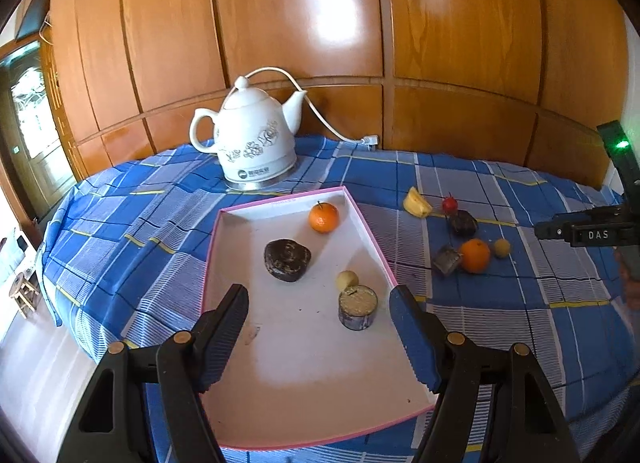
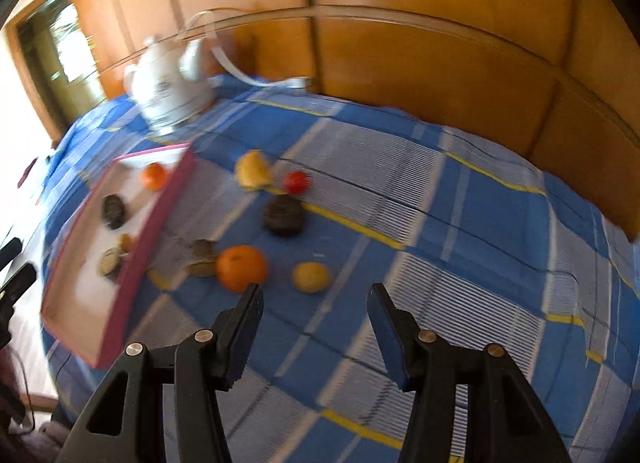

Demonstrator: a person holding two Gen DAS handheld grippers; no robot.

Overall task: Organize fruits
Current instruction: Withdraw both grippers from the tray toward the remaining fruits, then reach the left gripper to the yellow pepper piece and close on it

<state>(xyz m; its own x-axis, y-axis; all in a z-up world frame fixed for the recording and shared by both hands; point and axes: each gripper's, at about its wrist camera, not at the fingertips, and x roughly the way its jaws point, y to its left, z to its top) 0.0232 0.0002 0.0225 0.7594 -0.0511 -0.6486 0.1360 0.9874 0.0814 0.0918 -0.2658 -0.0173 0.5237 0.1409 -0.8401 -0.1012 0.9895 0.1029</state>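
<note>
A white tray with a pink rim [image 1: 372, 237] holds a small orange [image 1: 324, 217], a dark brown lump [image 1: 287, 260], a small yellow fruit [image 1: 347, 279] and a short tin [image 1: 358, 307]. My left gripper [image 1: 318, 292] hangs open over the tray's near half, holding nothing. On the cloth to the tray's right lie a larger orange [image 2: 242, 268], a small yellow fruit [image 2: 311, 276], a dark lump [image 2: 284, 215], a red fruit [image 2: 297, 182], a yellow banana piece [image 2: 253, 174] and a tin [image 2: 202, 258]. My right gripper [image 2: 315, 291] is open and empty, just short of that yellow fruit.
A white electric kettle [image 1: 256, 143] with its cord stands behind the tray, against the wood-panelled wall. The blue checked cloth [image 2: 460, 263] covers the table, whose left edge drops off beside the tray. The right wrist view is motion-blurred.
</note>
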